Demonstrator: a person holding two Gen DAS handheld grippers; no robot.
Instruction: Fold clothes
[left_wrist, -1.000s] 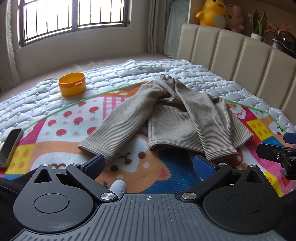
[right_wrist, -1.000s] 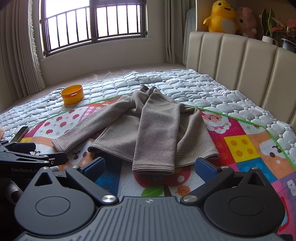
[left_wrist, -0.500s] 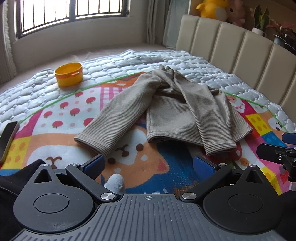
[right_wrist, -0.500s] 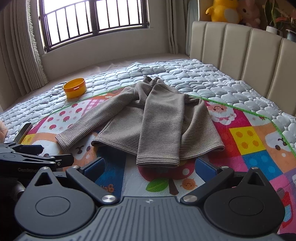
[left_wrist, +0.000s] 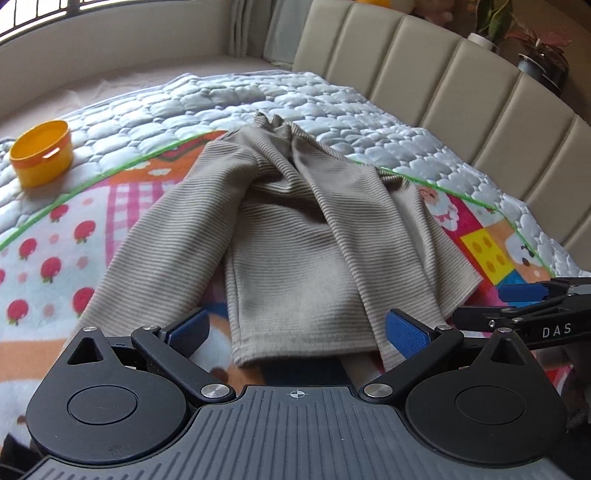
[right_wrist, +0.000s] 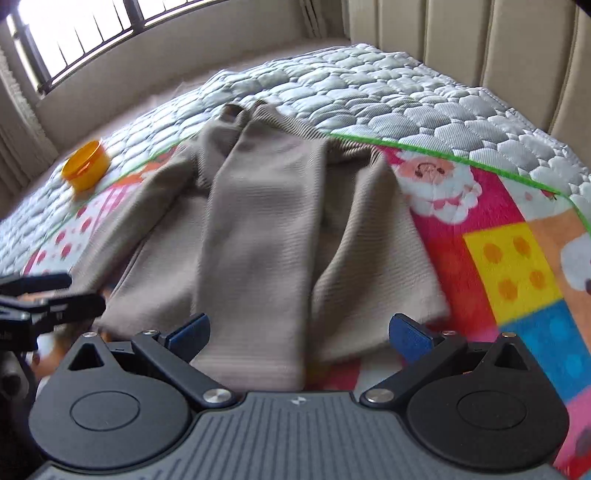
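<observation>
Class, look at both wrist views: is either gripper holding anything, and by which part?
Nothing is held: the left gripper and right gripper are open near the sweater hem.

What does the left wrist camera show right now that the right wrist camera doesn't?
Only the left wrist view shows the potted plants on the ledge behind the headboard, and the right gripper from the side. Only the right wrist view shows the barred window and the left gripper from the side. Both show the beige ribbed sweater, the orange round plastic tub, the colourful cartoon blanket and wide-open jaws.
</observation>
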